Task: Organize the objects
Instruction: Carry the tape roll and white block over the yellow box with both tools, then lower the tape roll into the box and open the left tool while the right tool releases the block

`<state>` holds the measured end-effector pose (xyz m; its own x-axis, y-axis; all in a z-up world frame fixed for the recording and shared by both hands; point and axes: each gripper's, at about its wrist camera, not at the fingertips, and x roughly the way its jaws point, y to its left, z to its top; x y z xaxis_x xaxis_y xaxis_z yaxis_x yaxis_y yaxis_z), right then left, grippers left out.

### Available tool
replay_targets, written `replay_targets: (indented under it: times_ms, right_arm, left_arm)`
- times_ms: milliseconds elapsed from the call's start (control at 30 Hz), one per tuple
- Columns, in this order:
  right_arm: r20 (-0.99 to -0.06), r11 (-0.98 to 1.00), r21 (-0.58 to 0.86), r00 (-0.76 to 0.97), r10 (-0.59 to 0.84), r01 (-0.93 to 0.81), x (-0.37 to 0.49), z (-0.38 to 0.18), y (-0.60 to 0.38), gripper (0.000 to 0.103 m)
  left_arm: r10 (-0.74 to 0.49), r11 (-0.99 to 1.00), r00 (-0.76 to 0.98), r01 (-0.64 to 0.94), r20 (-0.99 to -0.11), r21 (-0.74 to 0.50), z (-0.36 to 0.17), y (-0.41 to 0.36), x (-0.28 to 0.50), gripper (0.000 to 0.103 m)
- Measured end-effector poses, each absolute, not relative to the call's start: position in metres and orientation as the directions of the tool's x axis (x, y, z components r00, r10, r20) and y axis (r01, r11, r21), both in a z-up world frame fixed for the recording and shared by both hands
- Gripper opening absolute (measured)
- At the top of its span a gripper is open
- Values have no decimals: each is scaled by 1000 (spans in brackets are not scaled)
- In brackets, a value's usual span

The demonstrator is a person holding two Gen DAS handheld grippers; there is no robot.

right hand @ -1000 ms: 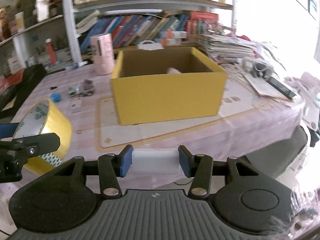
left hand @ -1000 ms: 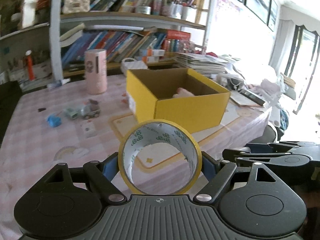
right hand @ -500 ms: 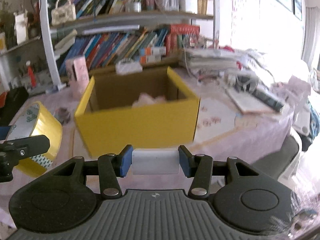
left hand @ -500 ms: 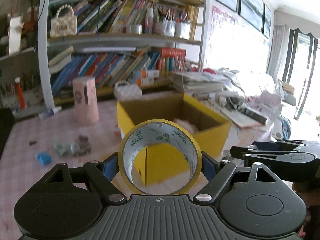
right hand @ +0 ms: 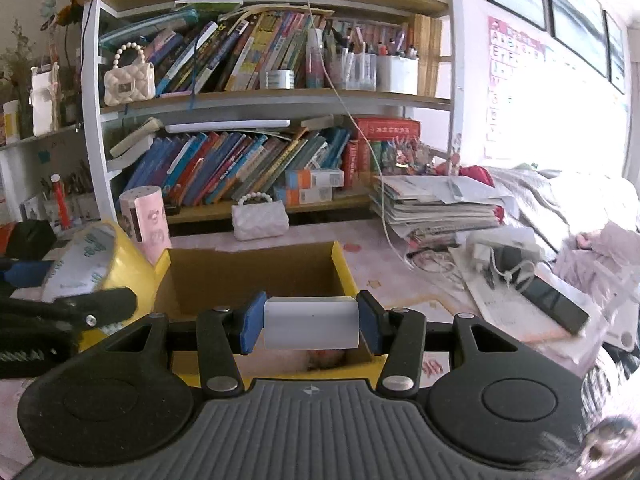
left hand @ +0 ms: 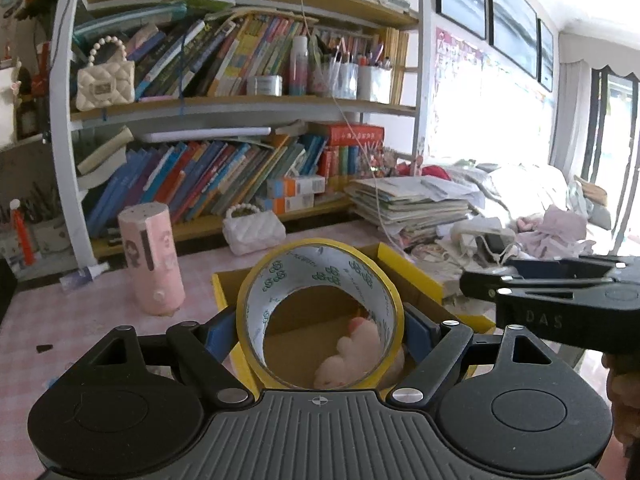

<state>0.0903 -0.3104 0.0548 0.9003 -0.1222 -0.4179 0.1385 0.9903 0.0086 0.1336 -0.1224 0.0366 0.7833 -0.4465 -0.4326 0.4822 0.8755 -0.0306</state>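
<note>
My left gripper (left hand: 320,326) is shut on a yellow tape roll (left hand: 384,280), held upright above the open yellow cardboard box (left hand: 412,264). Through the roll I see a pink soft toy (left hand: 352,348) lying inside the box. My right gripper (right hand: 311,322) is shut on a white rectangular block (right hand: 311,322), held over the near edge of the same box (right hand: 344,268). The tape roll (right hand: 120,260) and left gripper also show at the left of the right wrist view. The right gripper shows at the right of the left wrist view (left hand: 560,292).
A pink cylinder (left hand: 152,260) and a white quilted bag (left hand: 254,232) stand on the pink checked table (left hand: 60,320) behind the box. A stack of papers (right hand: 440,208), a black phone (right hand: 552,300) and cables lie to the right. A full bookshelf (right hand: 260,100) rises behind.
Both grippers have moved forward and up over the yellow box, each keeping its object. The box has gone from ahead of the grippers to beneath them.
</note>
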Motion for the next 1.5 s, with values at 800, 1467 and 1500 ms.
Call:
replay_targets:
  times_ms: [800, 1467, 1500]
  right_arm:
    - [-567, 993, -17, 819, 90, -121, 191, 13, -332, 47]
    - [-613, 963, -68, 773, 165, -259, 217, 2, -318, 47]
    - [-613, 964, -67, 773, 165, -259, 217, 3, -318, 47]
  left_arm:
    - [-317, 900, 723, 433, -614, 45, -12, -170, 184, 84]
    - [-281, 920, 720, 389, -634, 35, -17, -167, 183, 85]
    - [-277, 922, 723, 386, -633, 37, -16, -167, 182, 85]
